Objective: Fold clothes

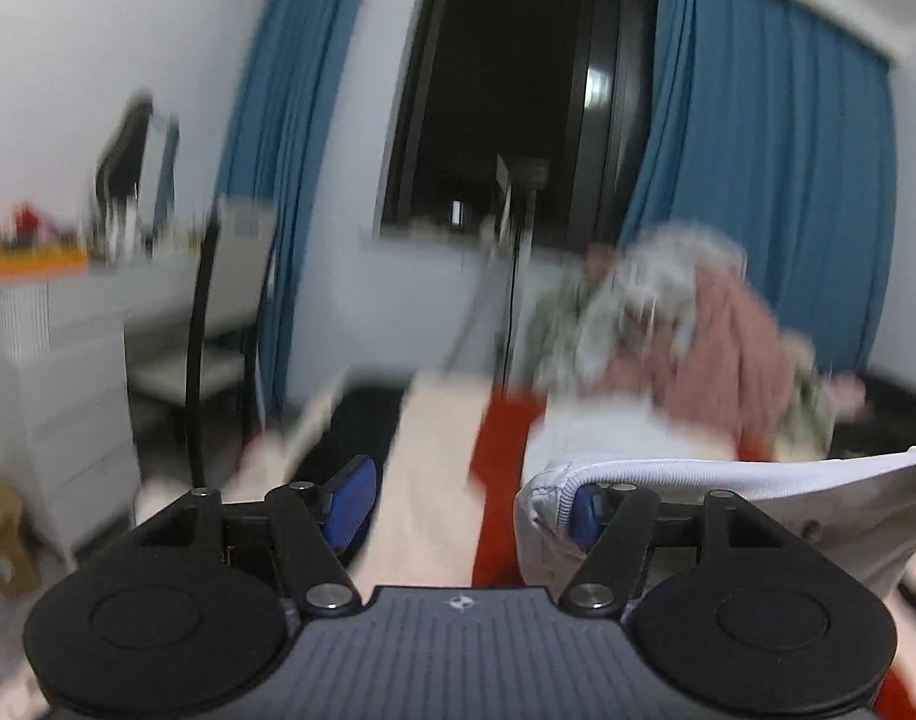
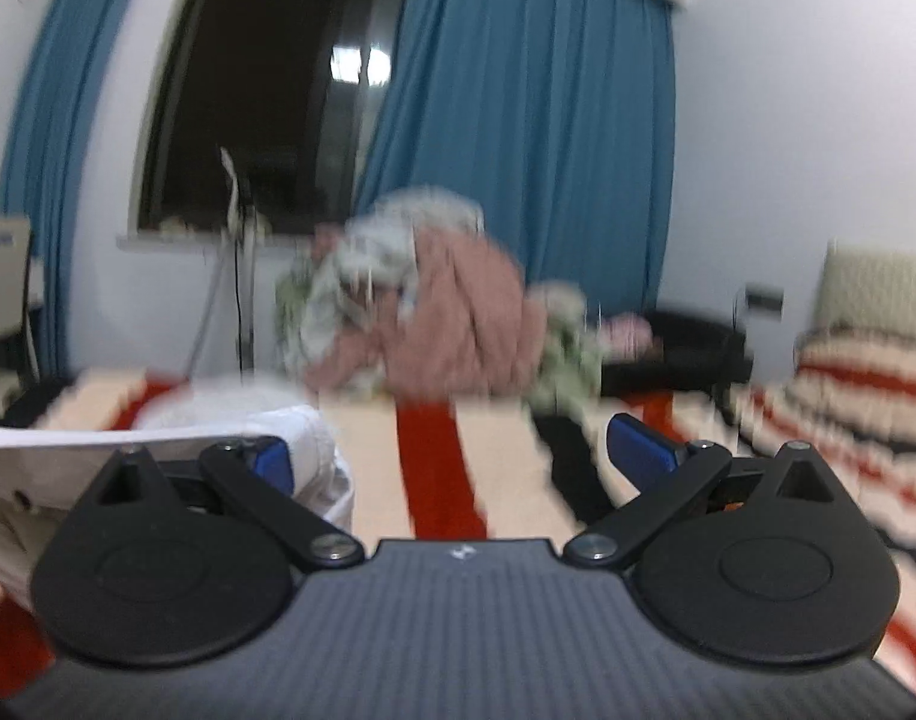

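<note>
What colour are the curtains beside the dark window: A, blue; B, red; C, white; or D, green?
A: the curtains hanging on both sides of the dark window are plainly blue in both wrist views.

Dim, cool indoor light — heavy motion blur, fisheye-bent edges, perhaps ceiling-lit.

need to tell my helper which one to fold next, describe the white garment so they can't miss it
Start at the bed with the striped blanket under the window with blue curtains. In front of the heap of pink and floral clothes lies the white garment, nearest the camera. It is the only plain white piece, with a ribbed edge.
</note>
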A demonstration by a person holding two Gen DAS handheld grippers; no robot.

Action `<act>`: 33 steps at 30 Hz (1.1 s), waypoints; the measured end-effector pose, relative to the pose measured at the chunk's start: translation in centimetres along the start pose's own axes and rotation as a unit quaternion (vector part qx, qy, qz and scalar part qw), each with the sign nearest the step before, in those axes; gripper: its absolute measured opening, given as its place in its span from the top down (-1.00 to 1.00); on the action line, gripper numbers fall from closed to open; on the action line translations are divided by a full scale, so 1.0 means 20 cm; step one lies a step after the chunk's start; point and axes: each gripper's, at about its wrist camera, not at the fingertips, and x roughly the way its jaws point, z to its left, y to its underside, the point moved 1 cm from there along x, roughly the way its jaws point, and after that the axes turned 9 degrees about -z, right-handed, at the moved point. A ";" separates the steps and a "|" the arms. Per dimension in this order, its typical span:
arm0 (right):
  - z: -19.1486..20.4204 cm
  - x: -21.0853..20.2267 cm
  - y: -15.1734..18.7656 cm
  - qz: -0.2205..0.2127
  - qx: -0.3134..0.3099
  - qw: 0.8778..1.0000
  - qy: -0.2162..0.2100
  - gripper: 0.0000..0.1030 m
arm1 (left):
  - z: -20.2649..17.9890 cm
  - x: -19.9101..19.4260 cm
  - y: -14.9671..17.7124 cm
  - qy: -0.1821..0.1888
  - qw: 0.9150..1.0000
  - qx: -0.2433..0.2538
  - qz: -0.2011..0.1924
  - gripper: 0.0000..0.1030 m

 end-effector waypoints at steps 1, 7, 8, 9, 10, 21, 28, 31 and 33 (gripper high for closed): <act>-0.02 -0.01 -0.13 -0.021 0.003 1.000 -0.005 -1.00 | -0.01 -0.04 -0.13 0.005 1.000 -0.008 -0.022 -0.30; -0.17 -0.11 -0.93 -0.124 0.027 0.991 -0.040 -1.00 | -0.07 -0.28 -0.95 0.032 0.989 -0.044 -0.139 -0.30; -0.20 -0.14 -1.06 -0.139 0.031 0.989 -0.045 -1.00 | -0.08 -0.33 -1.08 0.038 0.986 -0.044 -0.155 -0.31; -0.23 -0.17 -1.18 -0.154 0.035 0.986 -0.050 -1.00 | -0.09 -0.38 -1.21 0.044 0.983 -0.042 -0.171 -0.31; -0.27 -0.20 -1.29 -0.166 0.040 0.984 -0.055 -1.00 | -0.11 -0.44 -1.33 0.050 0.980 -0.039 -0.187 -0.31; -0.55 -0.33 -1.94 -0.225 0.063 0.968 -0.088 -1.00 | -0.35 -0.76 -2.01 0.086 0.963 0.010 -0.257 -0.45; -0.49 0.05 -1.55 -0.125 0.042 0.987 -0.094 -1.00 | -0.48 -0.28 -1.59 0.107 0.980 0.030 -0.167 -0.55; -0.41 0.35 -1.23 -0.062 0.042 0.993 -0.089 -1.00 | -0.49 0.14 -1.24 0.108 0.988 0.025 -0.111 -0.56; -0.34 0.61 -1.01 -0.024 0.041 0.996 -0.081 -1.00 | -0.52 0.47 -1.02 0.098 0.992 0.020 -0.070 -0.56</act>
